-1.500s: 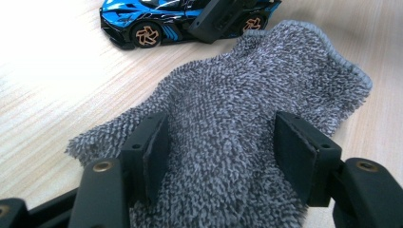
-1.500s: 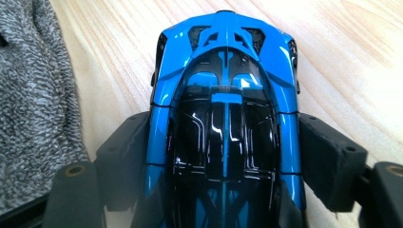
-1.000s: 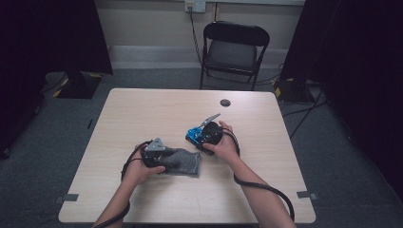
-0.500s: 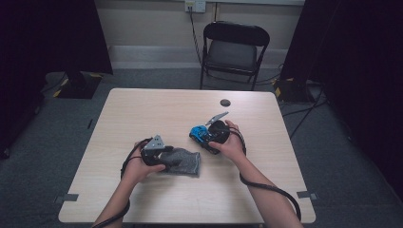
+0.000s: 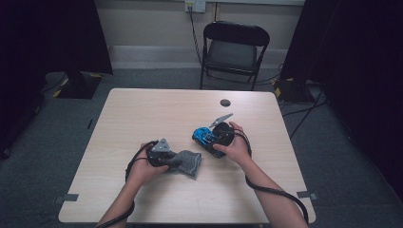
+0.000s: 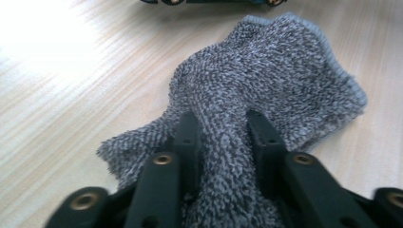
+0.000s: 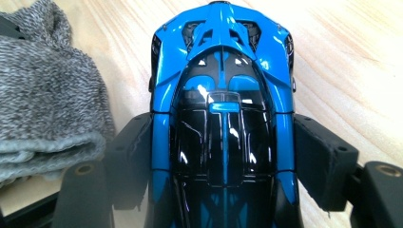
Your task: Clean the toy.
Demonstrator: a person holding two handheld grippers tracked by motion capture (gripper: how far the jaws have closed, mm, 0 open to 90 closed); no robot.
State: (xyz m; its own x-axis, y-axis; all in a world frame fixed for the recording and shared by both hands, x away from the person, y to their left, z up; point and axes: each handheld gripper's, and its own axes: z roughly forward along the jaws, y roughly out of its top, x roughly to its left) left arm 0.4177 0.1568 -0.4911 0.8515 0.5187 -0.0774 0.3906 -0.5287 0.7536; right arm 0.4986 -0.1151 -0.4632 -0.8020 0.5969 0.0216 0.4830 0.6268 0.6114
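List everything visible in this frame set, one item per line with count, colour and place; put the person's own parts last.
cloth: one, grey speckled, on the table's near middle, bunched between the left gripper's jaws.
toy car: one, blue and black, right of the cloth, clamped at its sides by the right gripper's jaws.
small disc: one, dark, far middle of the table.
table: one, light wood, centre of the room.
folding chair: one, black, behind the table.
wall outlet: one, pale, on the back wall.
left gripper: one, black, jaws have just closed on the cloth.
right gripper: one, black, holds the toy car.
forearms: two, coming in from the bottom edge.
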